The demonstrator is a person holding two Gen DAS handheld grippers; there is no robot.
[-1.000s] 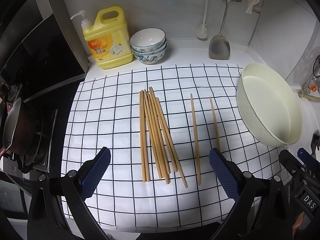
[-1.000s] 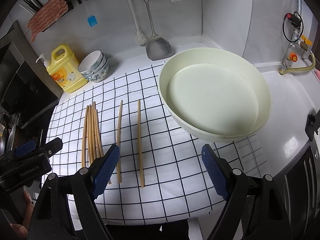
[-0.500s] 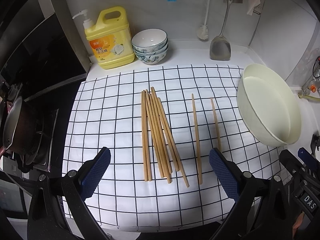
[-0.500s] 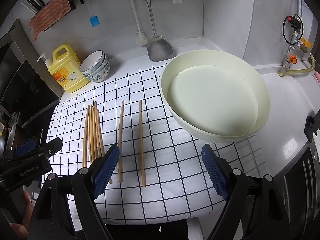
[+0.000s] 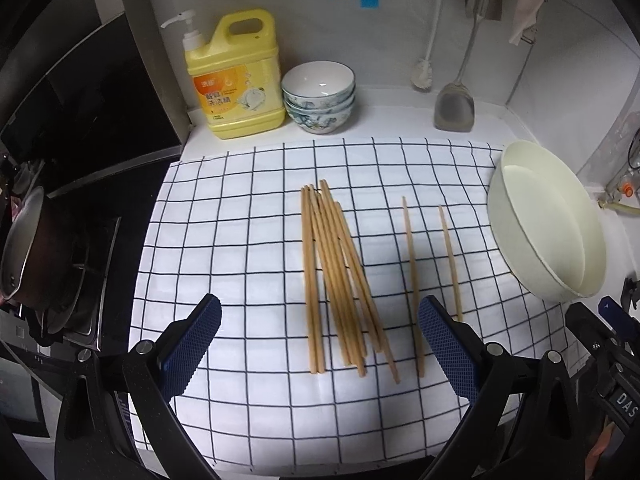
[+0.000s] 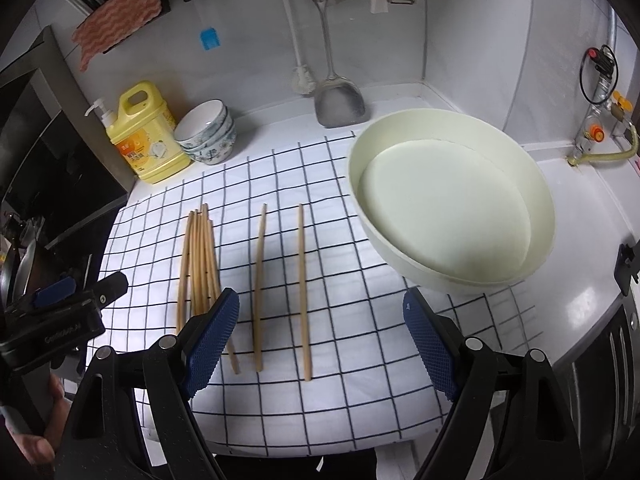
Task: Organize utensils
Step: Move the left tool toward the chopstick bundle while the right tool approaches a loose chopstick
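Several wooden chopsticks lie bunched [image 5: 332,276] [image 6: 198,260] on a white cloth with a black grid [image 5: 240,240] [image 6: 360,340]. Two single chopsticks lie apart to their right, one [image 5: 412,280] [image 6: 259,280] nearer the bunch and one [image 5: 450,260] [image 6: 303,288] further out. My left gripper [image 5: 320,344] hangs open above the near ends of the bunch, holding nothing. Over the near end of the single chopsticks my right gripper [image 6: 320,340] is open and empty too. Part of the left gripper's body [image 6: 60,316] shows at the left of the right wrist view.
A large cream basin [image 5: 548,232] [image 6: 452,204] sits at the cloth's right edge. At the back wall stand a yellow detergent jug [image 5: 236,76] [image 6: 144,136], stacked bowls [image 5: 320,96] [image 6: 208,132] and a hanging spatula [image 5: 454,108] [image 6: 338,104]. A stove with a pan [image 5: 24,248] lies left.
Both cameras have pulled back and up a little, so the chopsticks and basin sit lower and smaller in view. Nothing on the cloth has moved; both grippers stay open.
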